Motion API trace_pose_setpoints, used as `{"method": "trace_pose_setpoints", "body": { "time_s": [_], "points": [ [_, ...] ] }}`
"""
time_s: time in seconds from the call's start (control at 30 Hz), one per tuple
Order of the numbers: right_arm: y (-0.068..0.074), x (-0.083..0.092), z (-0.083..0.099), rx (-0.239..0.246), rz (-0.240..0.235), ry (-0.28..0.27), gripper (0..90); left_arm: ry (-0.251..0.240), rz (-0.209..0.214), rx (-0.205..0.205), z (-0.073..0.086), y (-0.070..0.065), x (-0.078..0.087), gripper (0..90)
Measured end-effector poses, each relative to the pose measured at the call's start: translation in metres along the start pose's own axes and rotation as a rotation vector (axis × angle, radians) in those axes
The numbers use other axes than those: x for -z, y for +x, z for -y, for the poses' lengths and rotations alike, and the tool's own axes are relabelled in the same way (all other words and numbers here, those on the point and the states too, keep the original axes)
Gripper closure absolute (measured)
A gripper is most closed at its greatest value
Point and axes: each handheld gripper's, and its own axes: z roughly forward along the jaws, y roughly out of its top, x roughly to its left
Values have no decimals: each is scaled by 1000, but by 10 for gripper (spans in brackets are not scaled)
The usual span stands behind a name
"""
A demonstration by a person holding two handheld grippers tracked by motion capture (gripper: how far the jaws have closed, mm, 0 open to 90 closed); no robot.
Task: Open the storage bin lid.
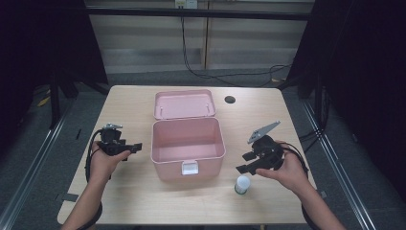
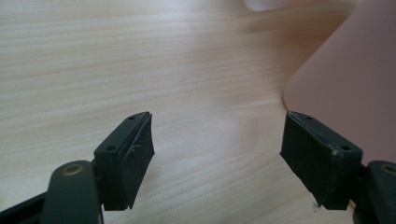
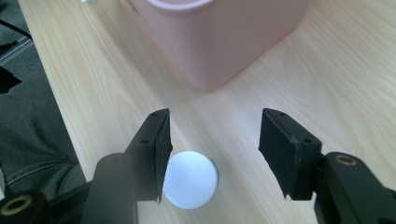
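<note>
The right gripper (image 3: 212,154) is hanging just over the little white-capped bottle (image 3: 190,178), jaws wide apart, nothing held. The bottle is standing on the worktop (image 1: 134,191) near the front of the open pink box (image 1: 188,143). It is probably getting ready to grab; next it needs to drop lower and squeeze. The left gripper (image 2: 217,154) is waiting open beside the box. The worktop is pale wood, and the room around it is dim.

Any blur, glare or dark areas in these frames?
High view: table evenly lit, surroundings nearly black, image soft. Left gripper view: sharp wood grain, no glare. Right gripper view: white cap bright and slightly washed out, pink box soft.
</note>
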Motion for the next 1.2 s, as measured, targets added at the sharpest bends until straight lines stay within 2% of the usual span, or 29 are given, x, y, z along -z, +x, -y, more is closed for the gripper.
{"method": "trace_pose_setpoints", "body": {
  "time_s": [0.17,0.3,0.6,0.83,1.07,1.17,1.2],
  "points": [
    [2,-3,7,3,-5,19,438,8,8,-2,11,-1,-5,249],
    [2,-7,13,7,-8,40,442,11,2,-20,16,-1,-9,246],
    [4,-15,22,10,-23,84,440,-15,-24,-57,24,-3,-15,236],
    [6,-21,28,25,-29,123,438,-33,-36,-65,29,-5,-19,201],
    [11,-28,25,49,-22,167,432,-59,-38,-104,33,-6,-21,175],
    [14,-31,24,65,-21,190,435,-67,-52,-153,36,-8,-22,165],
    [14,-31,24,65,-21,190,435,-67,-52,-153,36,-8,-22,165]
  ]
}}
